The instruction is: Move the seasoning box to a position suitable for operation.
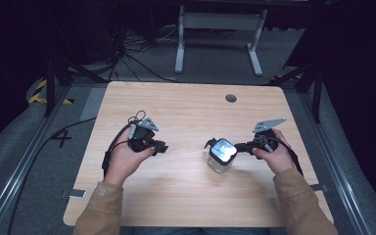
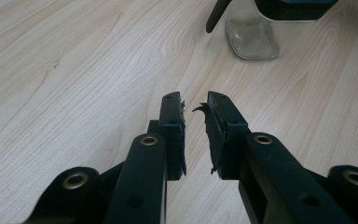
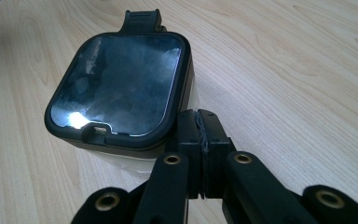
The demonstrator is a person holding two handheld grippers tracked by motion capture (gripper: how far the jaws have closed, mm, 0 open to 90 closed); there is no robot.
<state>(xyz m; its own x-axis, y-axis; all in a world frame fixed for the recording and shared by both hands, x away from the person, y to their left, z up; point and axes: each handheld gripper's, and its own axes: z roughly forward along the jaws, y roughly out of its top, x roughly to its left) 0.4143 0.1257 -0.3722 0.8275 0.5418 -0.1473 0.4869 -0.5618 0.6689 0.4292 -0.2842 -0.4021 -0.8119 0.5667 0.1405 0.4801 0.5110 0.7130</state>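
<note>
- the wooden table (image 1: 186, 112) takes up most of the high view, pale with a light grain, and has a small round grey plug (image 1: 231, 98) near its far edge.
- the person's two forearms in tan sleeves (image 1: 103, 210) come in from the near edge, one hand around each tool.
- the jar (image 1: 221, 155) stands on the table right of centre, nearer the right hand; it has clear glass walls and a square black lid (image 3: 116, 84) with a shiny dark panel that catches the light.
- a black latch tab (image 3: 142, 21) sticks up from the lid's far edge in the right gripper view, and another dark tab juts out toward the middle of the table in the high view.
- the right gripper (image 1: 242, 146) is held low beside the jar, its tips right at the lid's corner; in the right gripper view its jaws are pressed flat together with nothing between them, just beside the lid's rim; whether they touch it i cannot tell.
- the left gripper (image 1: 160, 148) is held over bare wood left of centre, well apart from the jar; its jaws stand slightly parted with a narrow gap and hold nothing.
- the worn pads (image 2: 214, 135) on the left jaws are frayed at the edges.
</note>
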